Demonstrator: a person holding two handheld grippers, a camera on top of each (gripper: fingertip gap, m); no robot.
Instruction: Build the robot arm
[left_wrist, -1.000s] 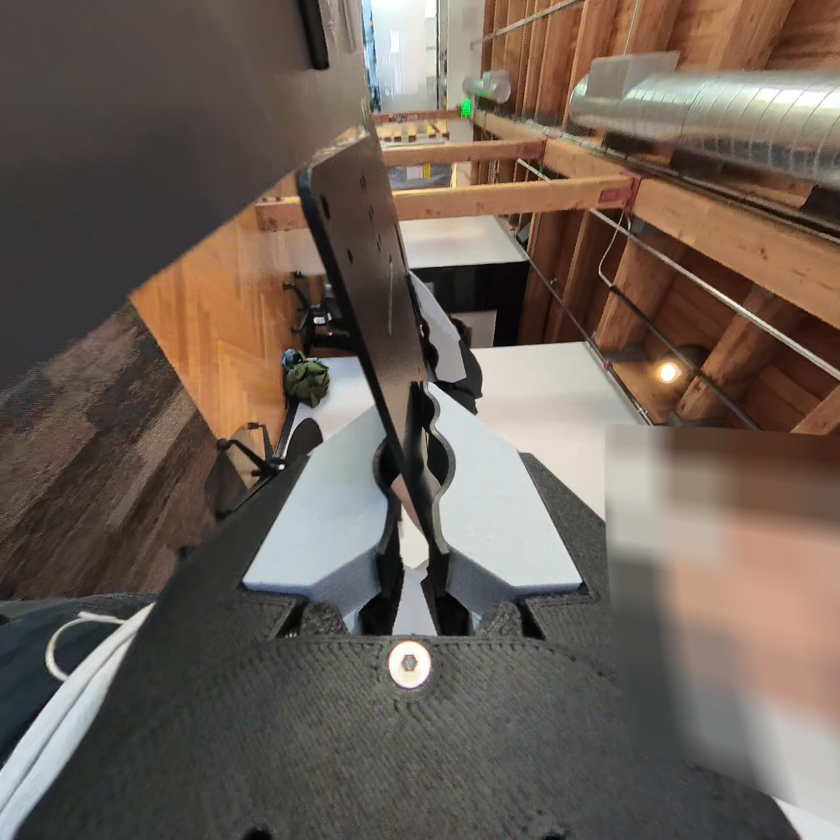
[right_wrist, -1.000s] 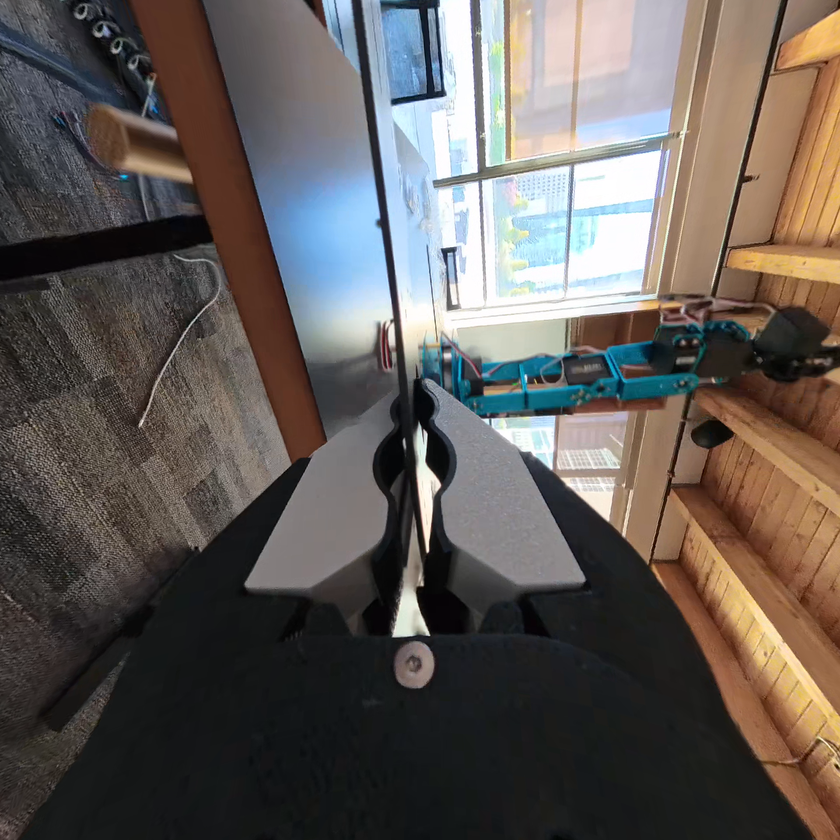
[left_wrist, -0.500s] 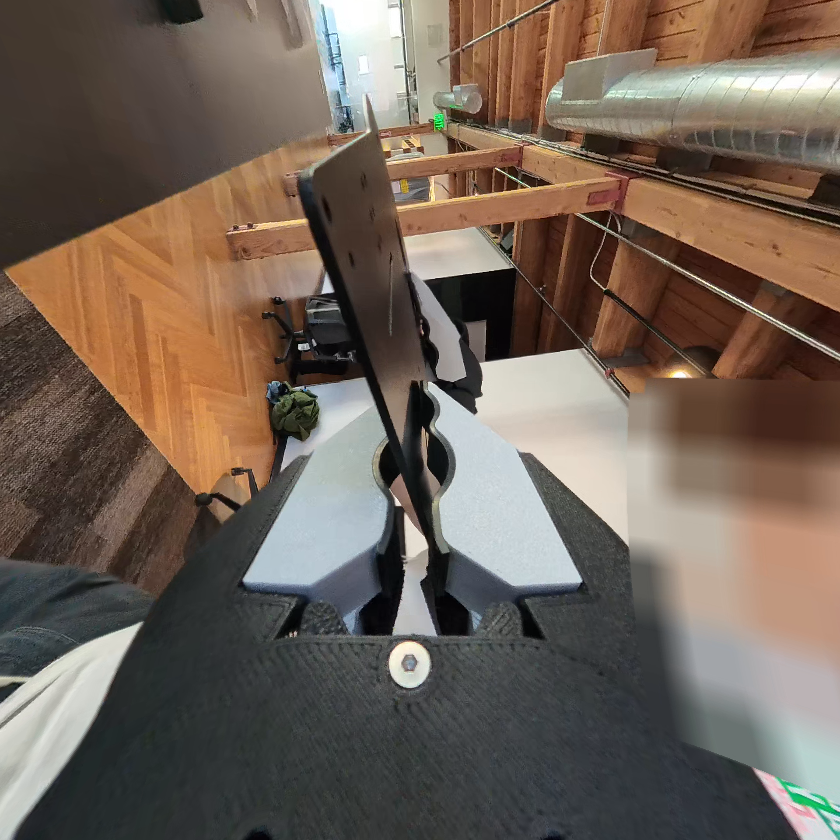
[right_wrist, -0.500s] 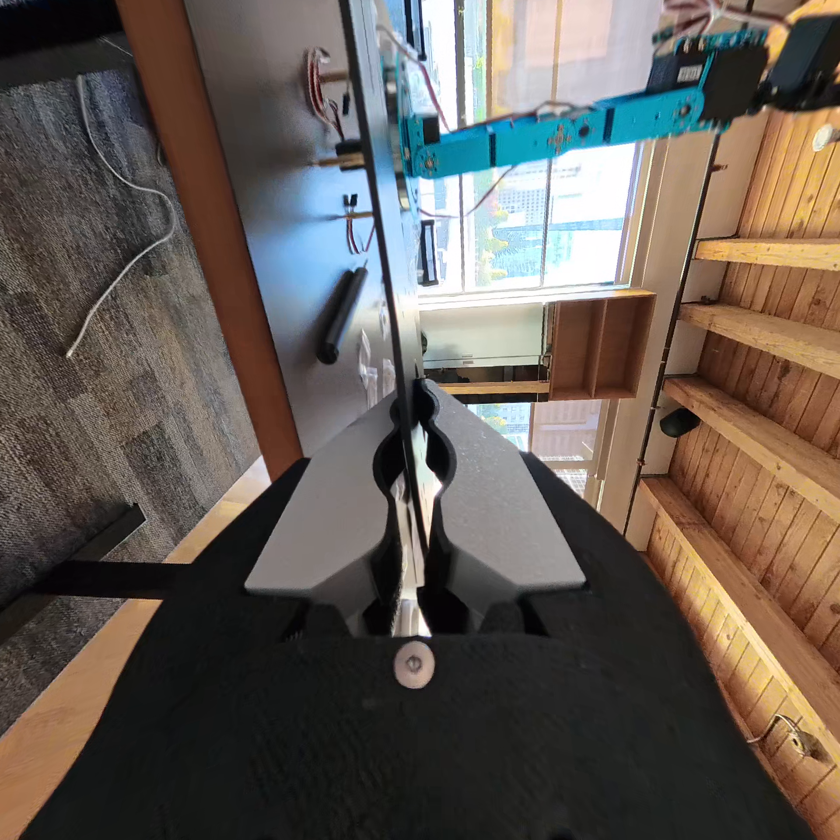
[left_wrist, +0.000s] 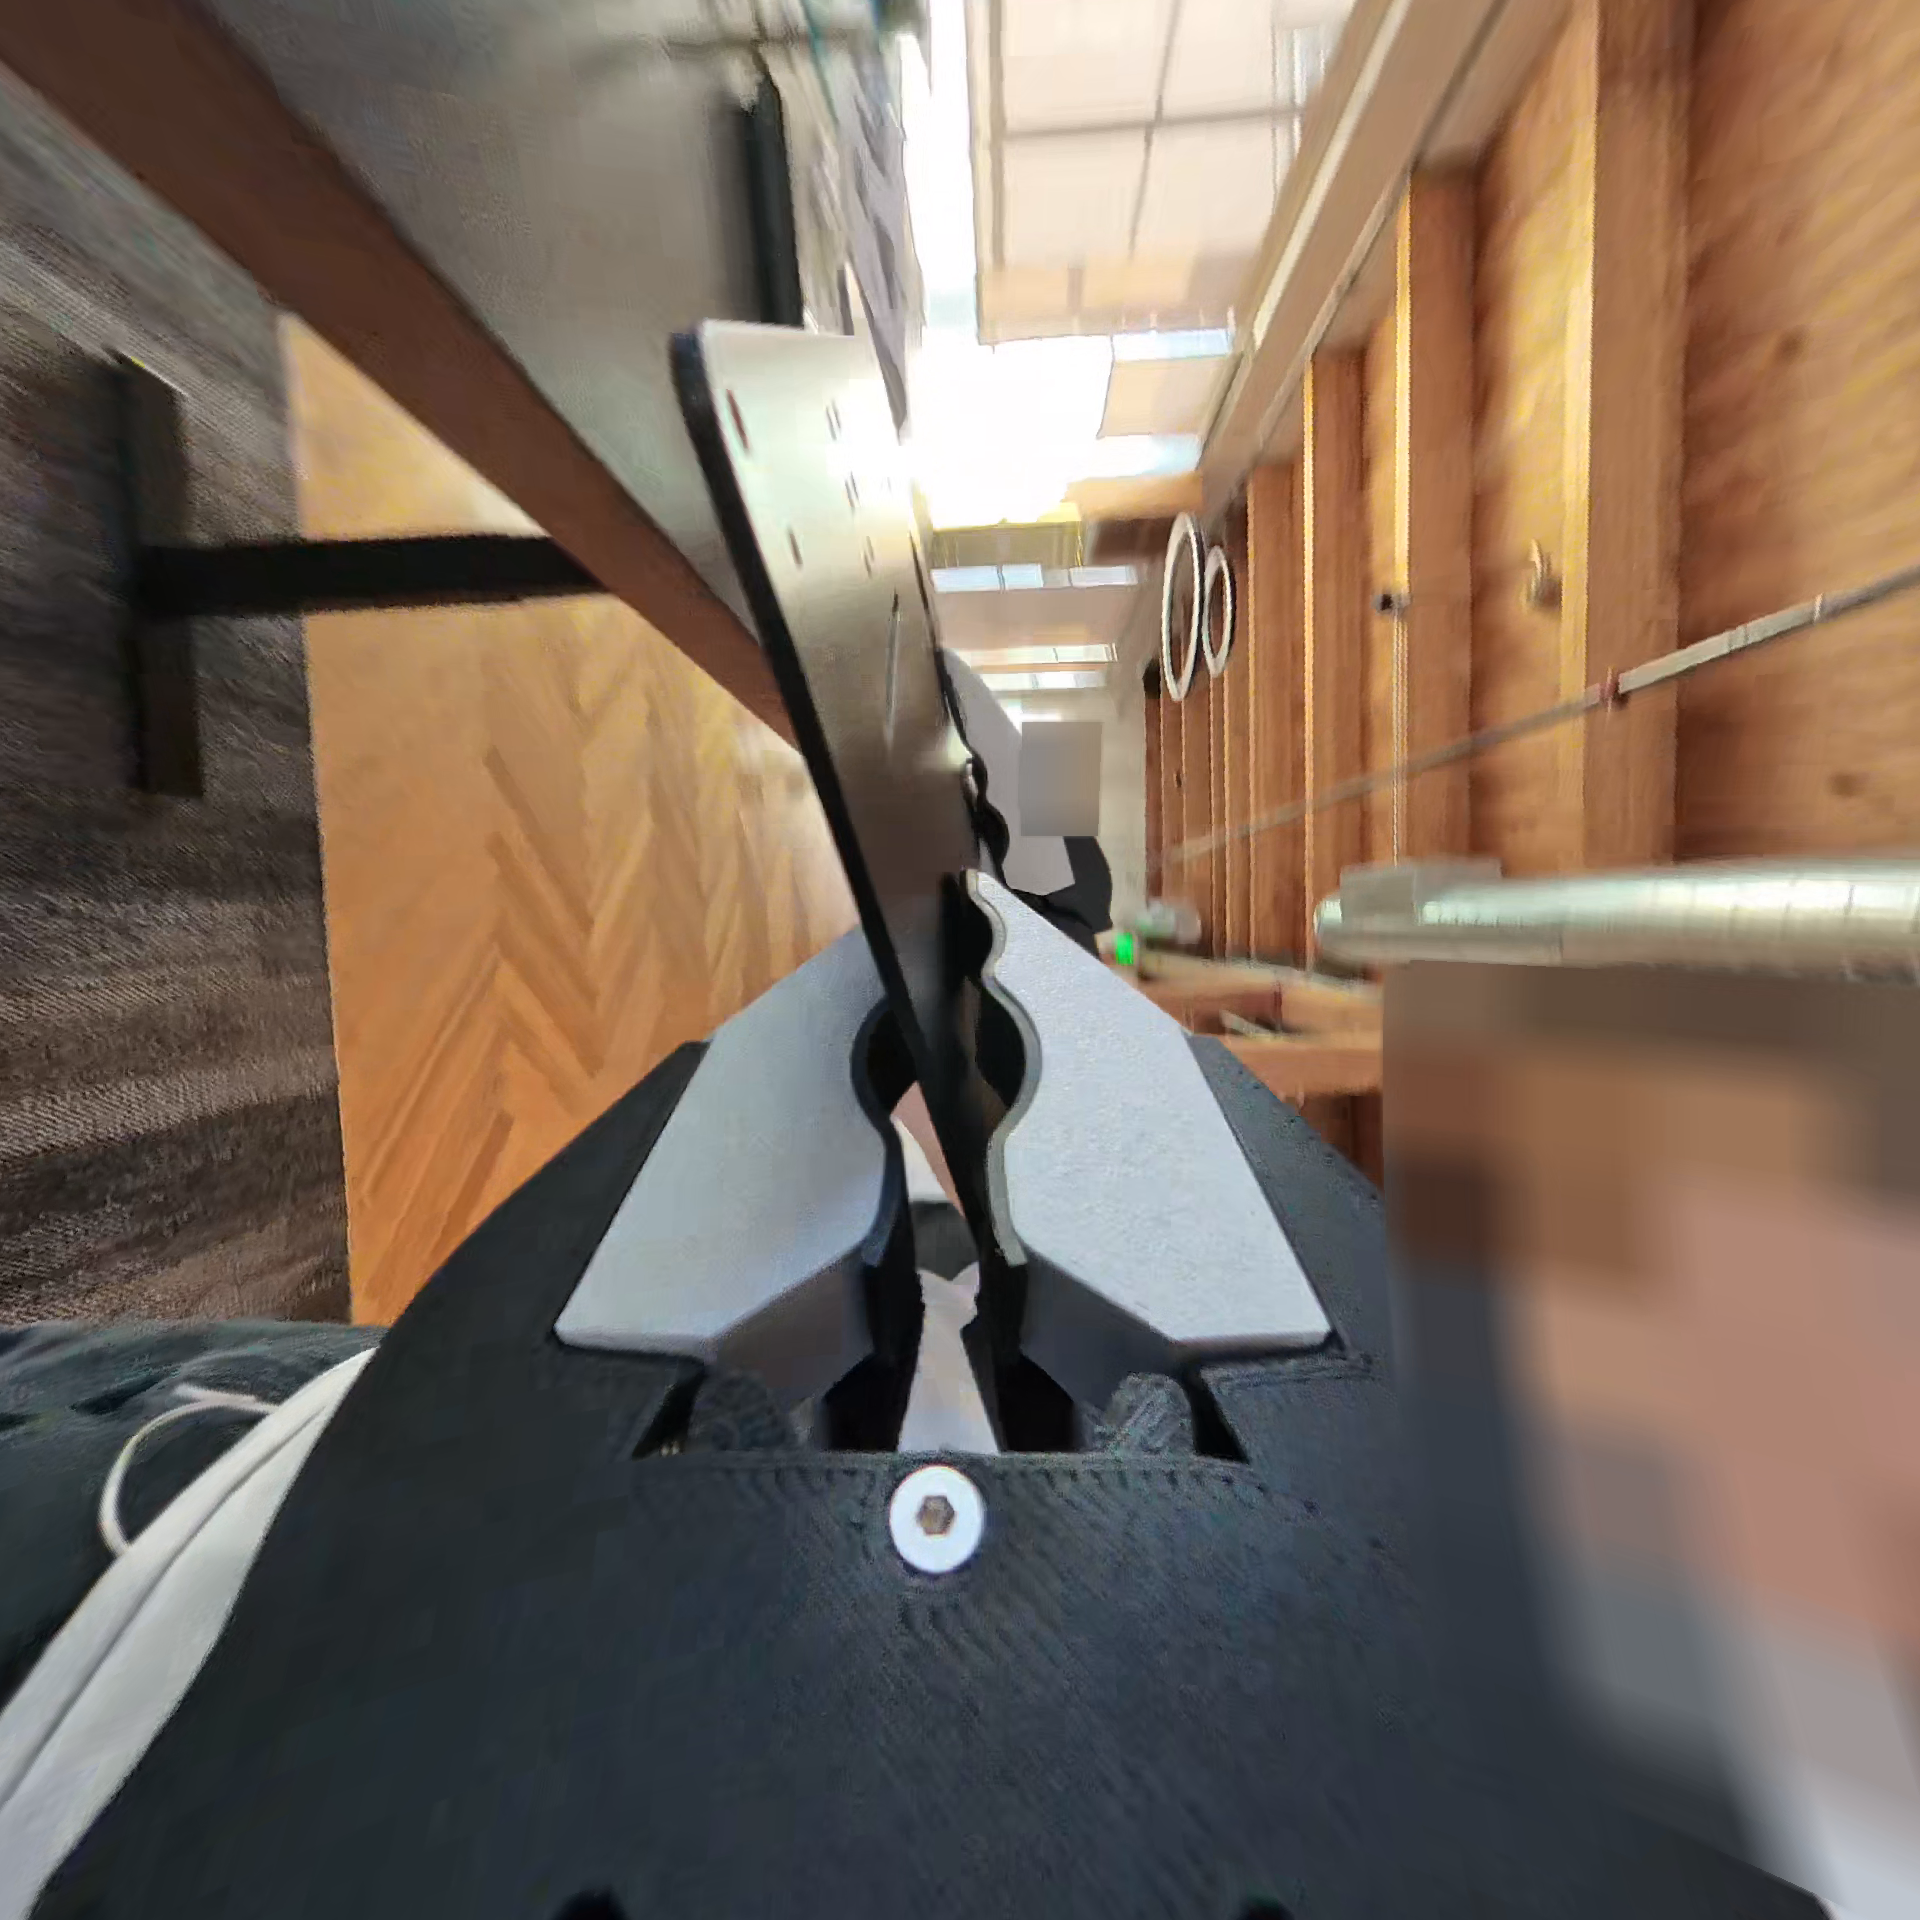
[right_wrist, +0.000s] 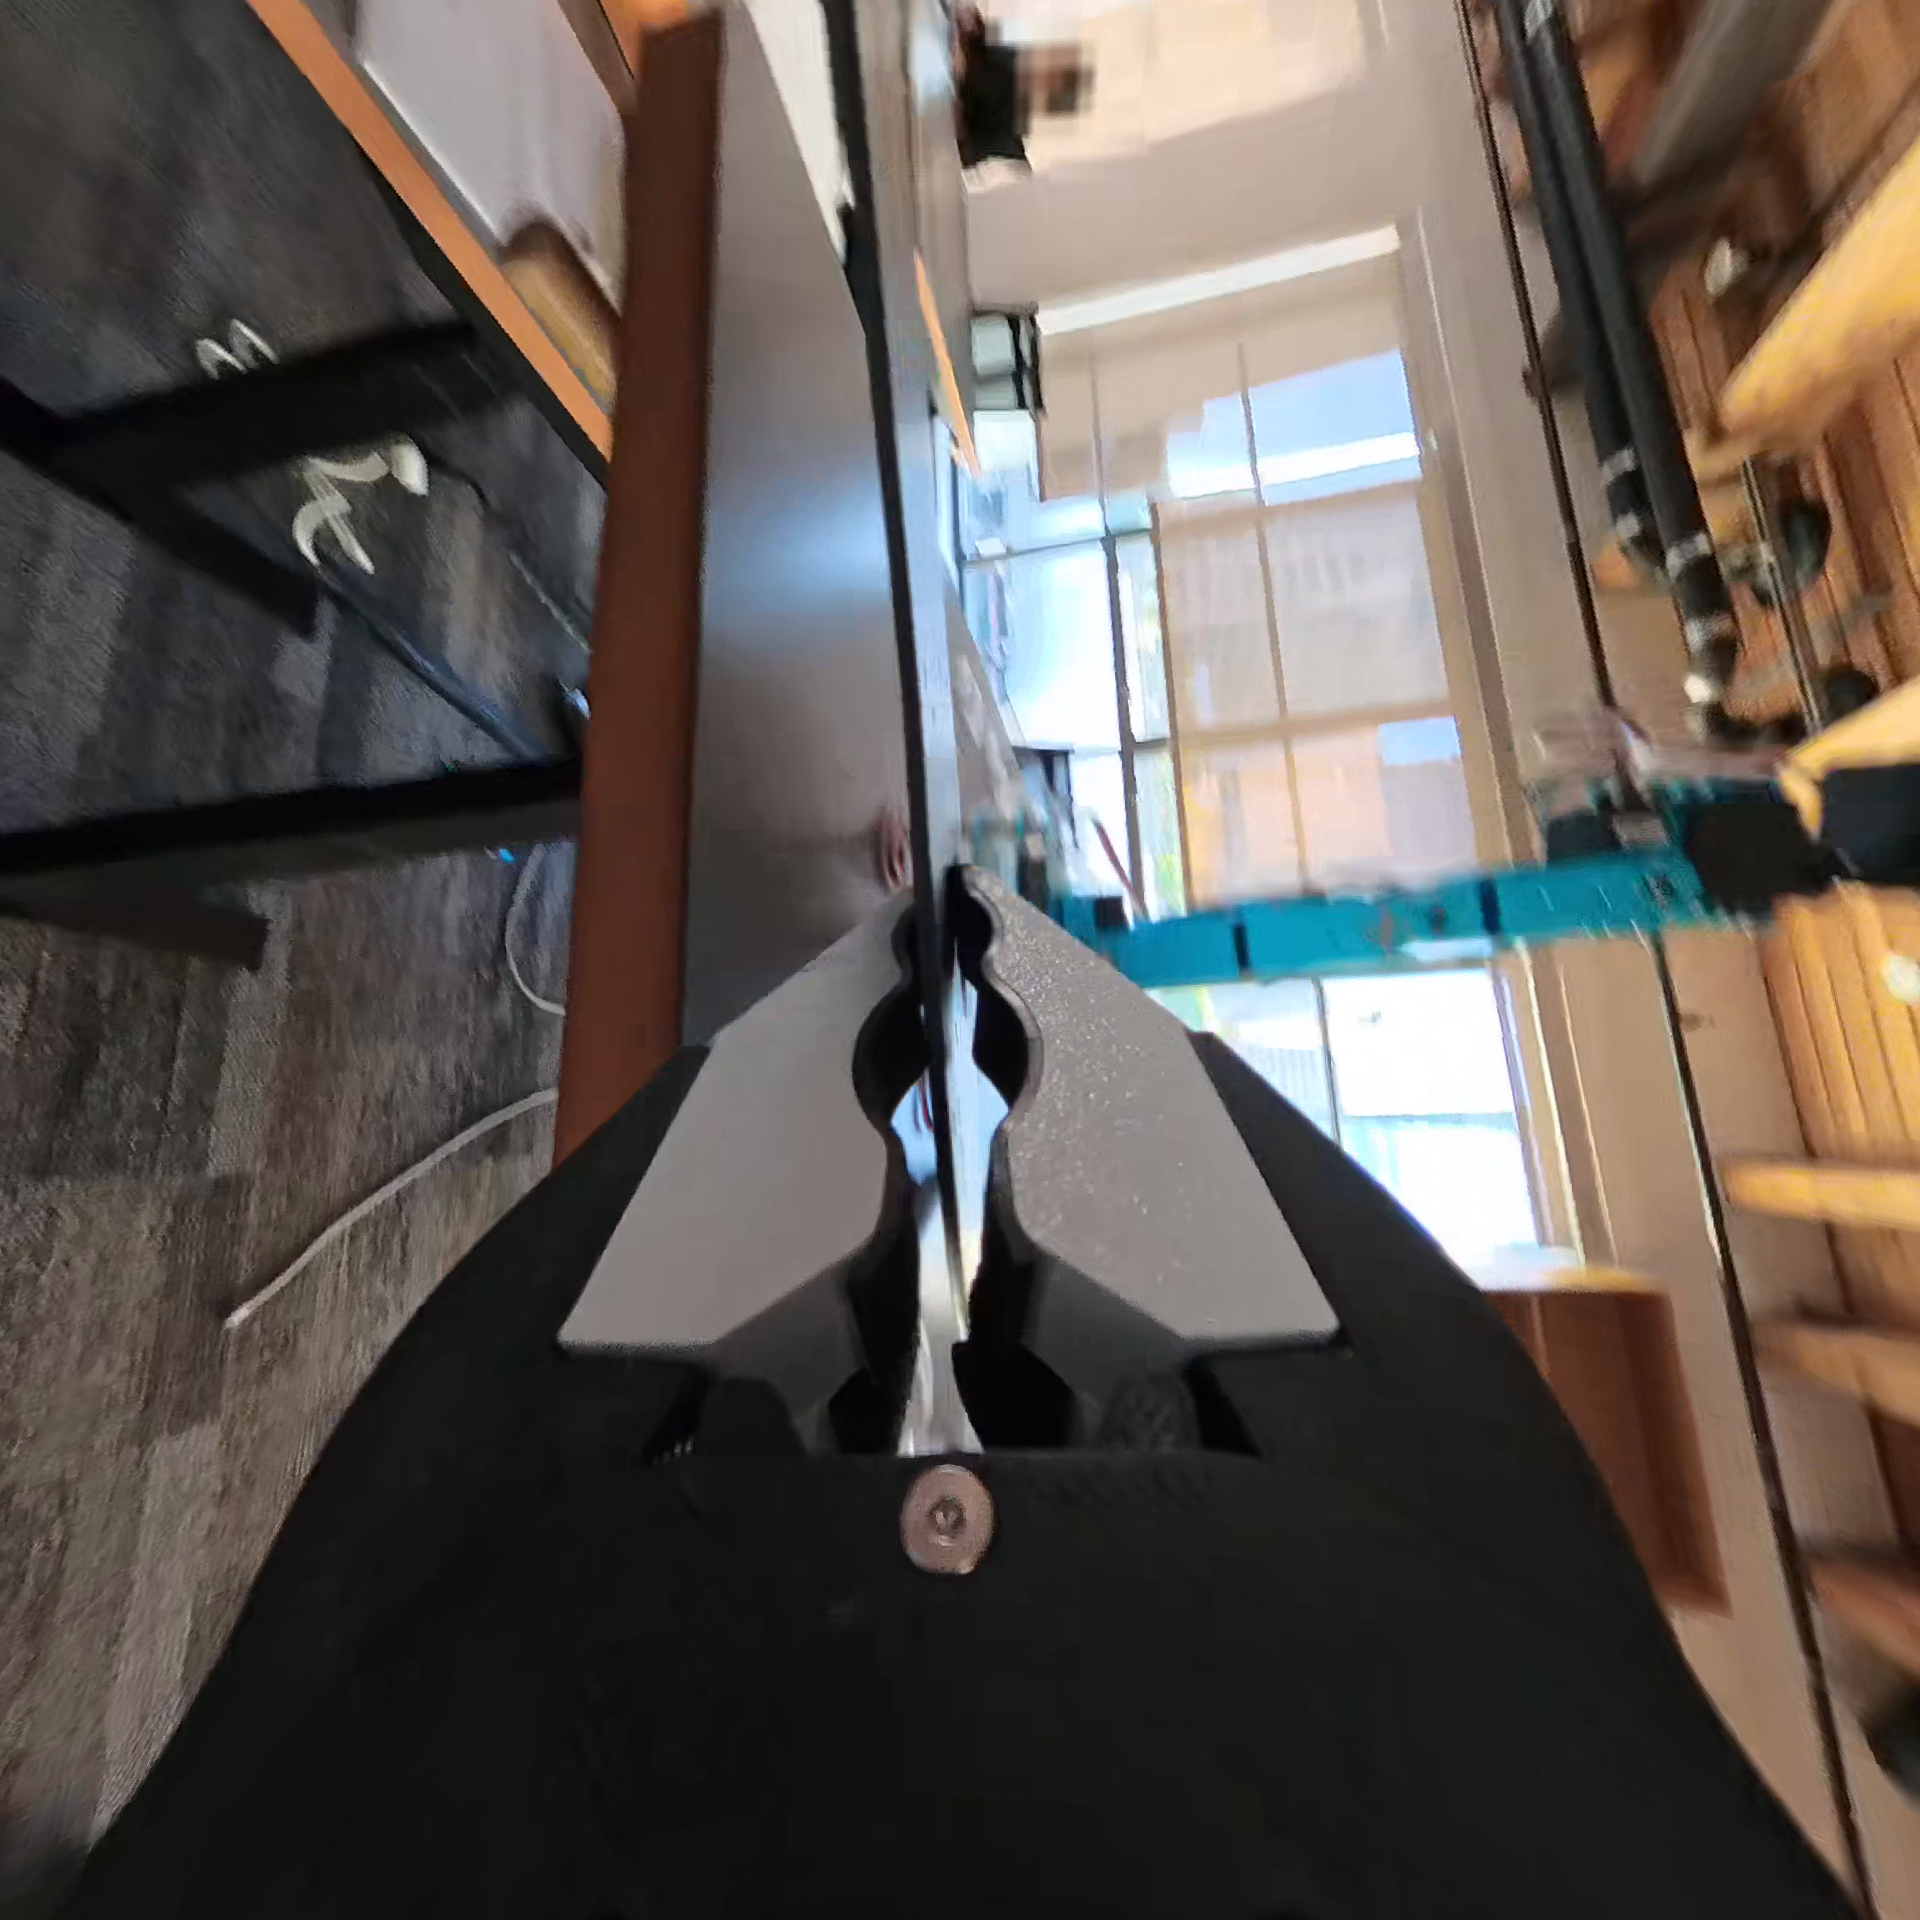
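Left wrist view: left gripper (left_wrist: 940, 935) jaws clenched on thin flat black metal plate with small holes (left_wrist: 831, 582), which runs toward 11 o'clock, tilted. Grey-topped bench with brown wood edge (left_wrist: 436, 301) lies beside it at 10 o'clock. Right wrist view: right gripper (right_wrist: 940, 904) jaws clenched on the same plate (right_wrist: 899, 499), seen edge-on toward 12 o'clock. Blurred teal jointed robot arm (right_wrist: 1351, 920) at 3 o'clock.

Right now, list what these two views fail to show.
- Left wrist view: the black plate runs past the left hand-held gripper; its near end is hidden between the fingers.
- Right wrist view: the plate shows edge-on; its faces are unseen.
- Right wrist view: the blue robot arm is motion-blurred; its details are unreadable.
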